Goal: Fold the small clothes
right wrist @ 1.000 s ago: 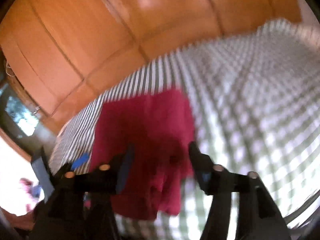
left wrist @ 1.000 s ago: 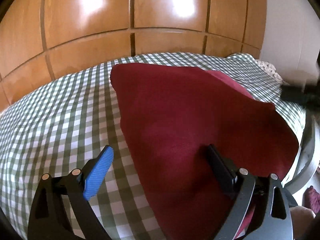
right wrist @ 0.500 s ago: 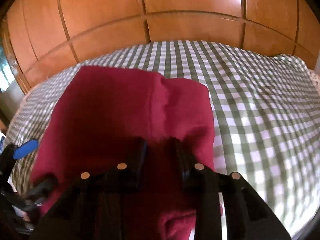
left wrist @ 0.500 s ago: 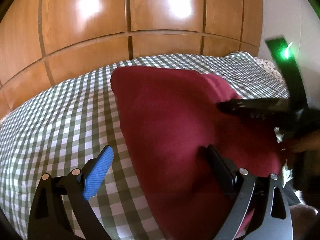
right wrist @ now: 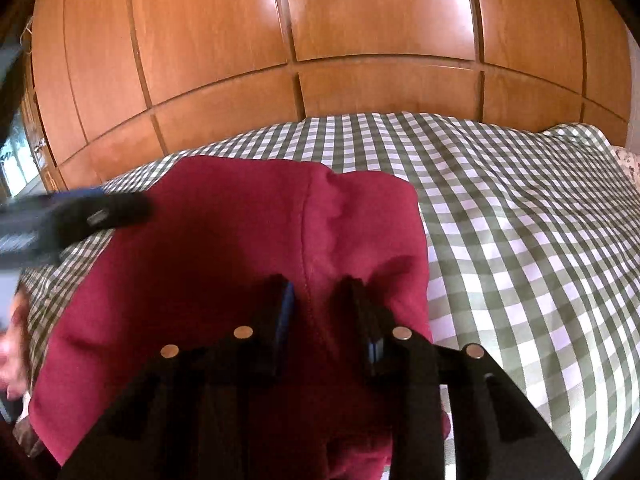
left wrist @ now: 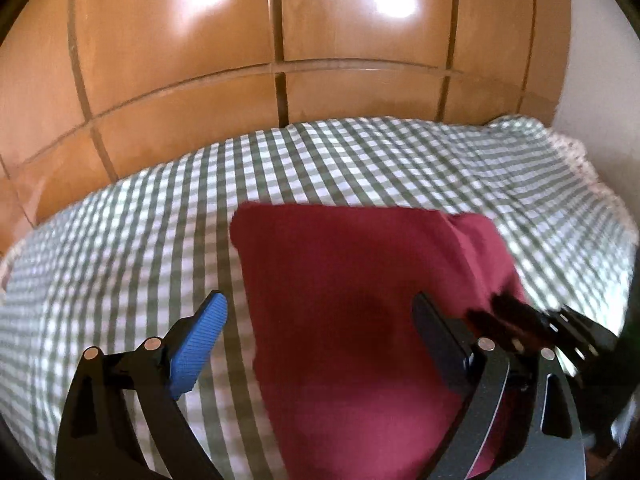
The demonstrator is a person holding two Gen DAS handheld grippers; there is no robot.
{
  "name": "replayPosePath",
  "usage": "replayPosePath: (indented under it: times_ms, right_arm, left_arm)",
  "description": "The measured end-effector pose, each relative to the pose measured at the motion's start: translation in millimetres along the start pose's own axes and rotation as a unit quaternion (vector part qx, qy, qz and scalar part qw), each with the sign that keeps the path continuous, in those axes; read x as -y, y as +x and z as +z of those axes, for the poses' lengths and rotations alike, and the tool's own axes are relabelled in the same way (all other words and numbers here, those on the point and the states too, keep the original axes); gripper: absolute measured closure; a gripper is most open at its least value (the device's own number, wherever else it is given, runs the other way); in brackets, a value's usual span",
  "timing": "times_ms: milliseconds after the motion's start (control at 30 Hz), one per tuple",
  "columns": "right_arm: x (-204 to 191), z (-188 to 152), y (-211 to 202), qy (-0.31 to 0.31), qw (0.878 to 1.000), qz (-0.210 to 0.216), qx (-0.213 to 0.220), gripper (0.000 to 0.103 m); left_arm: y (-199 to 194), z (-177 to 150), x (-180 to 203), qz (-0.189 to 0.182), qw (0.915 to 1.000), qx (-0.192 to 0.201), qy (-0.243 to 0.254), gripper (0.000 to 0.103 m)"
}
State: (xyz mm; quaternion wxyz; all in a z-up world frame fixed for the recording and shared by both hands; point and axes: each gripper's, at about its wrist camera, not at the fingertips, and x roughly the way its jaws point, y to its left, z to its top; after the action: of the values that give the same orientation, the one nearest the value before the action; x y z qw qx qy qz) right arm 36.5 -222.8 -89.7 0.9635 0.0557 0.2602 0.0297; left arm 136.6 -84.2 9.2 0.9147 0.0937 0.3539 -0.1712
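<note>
A dark red garment (left wrist: 360,300) lies folded on the green-and-white checked bed cover (left wrist: 160,240). My left gripper (left wrist: 320,316) is open above the garment's left edge, its blue pad (left wrist: 200,344) over the cover and its black finger (left wrist: 440,340) over the cloth. In the right wrist view the same garment (right wrist: 224,248) fills the middle. My right gripper (right wrist: 320,296) is nearly closed, its jaws pinching a raised fold along the seam at the garment's near right part. The right gripper shows blurred in the left wrist view (left wrist: 520,320).
A glossy wooden panelled wardrobe (right wrist: 360,40) stands behind the bed. The checked cover (right wrist: 520,240) stretches to the right. The left gripper shows as a dark blur (right wrist: 72,216) at the left of the right wrist view. A white wall (left wrist: 600,80) is at the far right.
My right gripper swung over the garment and closed its jaws on a fold of the red cloth. My left gripper pulled back and up, so the garment looks smaller and lower.
</note>
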Motion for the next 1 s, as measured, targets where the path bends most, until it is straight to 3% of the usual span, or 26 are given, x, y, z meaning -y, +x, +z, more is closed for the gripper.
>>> replayPosePath:
  times_ms: [133, 200, 267, 333, 433, 800, 1000]
  right_arm:
    - [0, 0, 0, 0.001, 1.0, 0.002, 0.0, 0.074]
    - [-1, 0, 2, 0.001, 1.0, 0.003, 0.0, 0.074]
    - [-3, 0, 3, -0.003, 1.0, 0.001, 0.001, 0.074]
    - [-5, 0, 4, -0.003, 1.0, -0.002, 0.003, 0.074]
    - [-6, -1, 5, -0.005, 1.0, -0.001, 0.004, 0.074]
    - [-8, -2, 5, -0.009, 1.0, 0.0, 0.006, 0.074]
    - [-10, 0, 3, -0.011, 1.0, 0.002, 0.002, 0.072]
  left_arm:
    - [45, 10, 8, 0.048, 0.9978, -0.039, 0.024, 0.015]
    - [78, 7, 3, 0.039, 0.9953, -0.088, 0.017, 0.014]
    - [90, 4, -8, 0.032, 0.995, -0.095, -0.006, 0.006]
    - [92, 5, -12, 0.022, 0.9944, -0.102, -0.015, 0.005]
    - [89, 3, -15, 0.018, 0.9949, -0.098, -0.019, 0.005]
    - [55, -9, -7, 0.067, 0.9969, -0.039, 0.015, 0.005]
    - [42, -15, -10, 0.063, 0.9975, -0.027, 0.012, 0.005]
